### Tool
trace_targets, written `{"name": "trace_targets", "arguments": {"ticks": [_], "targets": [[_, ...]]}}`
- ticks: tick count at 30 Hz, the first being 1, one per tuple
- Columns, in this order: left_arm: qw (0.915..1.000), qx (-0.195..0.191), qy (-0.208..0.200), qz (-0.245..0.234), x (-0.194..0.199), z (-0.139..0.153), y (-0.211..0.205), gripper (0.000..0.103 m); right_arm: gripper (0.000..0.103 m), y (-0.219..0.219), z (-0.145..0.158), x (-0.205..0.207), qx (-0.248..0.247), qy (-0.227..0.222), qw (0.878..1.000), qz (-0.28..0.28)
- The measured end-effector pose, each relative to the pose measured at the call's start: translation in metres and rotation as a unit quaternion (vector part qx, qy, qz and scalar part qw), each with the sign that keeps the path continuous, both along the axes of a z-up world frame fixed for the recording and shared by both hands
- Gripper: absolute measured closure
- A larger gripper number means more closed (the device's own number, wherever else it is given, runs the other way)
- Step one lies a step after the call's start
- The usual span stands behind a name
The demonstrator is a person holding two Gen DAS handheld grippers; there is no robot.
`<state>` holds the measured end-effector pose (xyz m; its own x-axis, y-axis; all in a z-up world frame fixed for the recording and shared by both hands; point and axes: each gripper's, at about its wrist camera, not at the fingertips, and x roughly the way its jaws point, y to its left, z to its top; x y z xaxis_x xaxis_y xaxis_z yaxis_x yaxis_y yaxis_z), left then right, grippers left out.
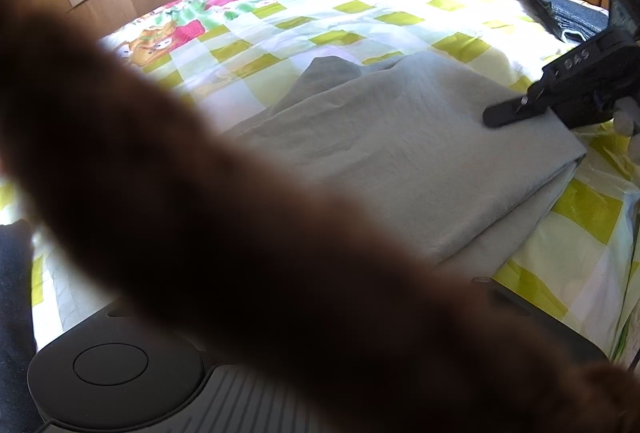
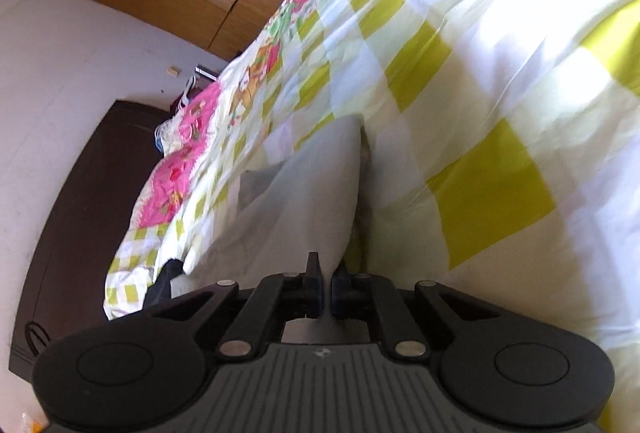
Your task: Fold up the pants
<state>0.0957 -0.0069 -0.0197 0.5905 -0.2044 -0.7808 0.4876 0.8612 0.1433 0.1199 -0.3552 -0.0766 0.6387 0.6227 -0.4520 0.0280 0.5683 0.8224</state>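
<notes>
Grey pants (image 1: 400, 153) lie folded on the checked quilt (image 1: 360, 17); we find a blurred brown shape (image 1: 200, 233) hiding our left gripper's fingers, state unreadable. From the right wrist, our right gripper (image 2: 326, 287) stands pressed nearly together over the pants (image 2: 312, 193).

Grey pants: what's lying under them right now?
The grey pants lie folded on the checked bedsheet, which shows all around them. Anything between cloth and sheet is covered; a blurred brown shape hides their near-left part.
</notes>
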Motion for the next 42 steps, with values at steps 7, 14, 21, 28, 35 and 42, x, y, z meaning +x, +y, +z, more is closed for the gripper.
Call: {"name": "trace_targets", "arguments": {"ticks": [7, 14, 21, 28, 35, 42], "targets": [[0.9970, -0.017, 0.011, -0.075, -0.022, -0.001, -0.046, 0.047, 0.082, -0.047, 0.009, -0.050, -0.028, 0.019, 0.996, -0.082], [0.9925, -0.059, -0.040, -0.099, -0.037, 0.025, -0.059, 0.047, 0.082, -0.042, 0.026, -0.062, -0.058, 0.017, 0.994, -0.091], [0.9926, -0.024, -0.112, -0.040, 0.005, 0.023, -0.075, 0.044, 0.081, -0.037, 0.013, -0.064, -0.061, 0.030, 0.992, -0.103], [0.9977, 0.028, -0.058, -0.018, 0.048, -0.016, -0.088, 0.044, 0.081, -0.040, 0.005, -0.063, -0.054, 0.047, 0.992, -0.108], [0.9966, 0.000, -0.081, -0.012, 0.014, -0.004, -0.065, 0.042, 0.081, -0.037, 0.007, -0.065, -0.067, 0.047, 0.990, -0.111], [0.9949, 0.009, -0.096, -0.030, -0.021, -0.002, -0.061, 0.041, 0.081, -0.029, 0.025, -0.066, -0.088, 0.035, 0.990, -0.106]]}}
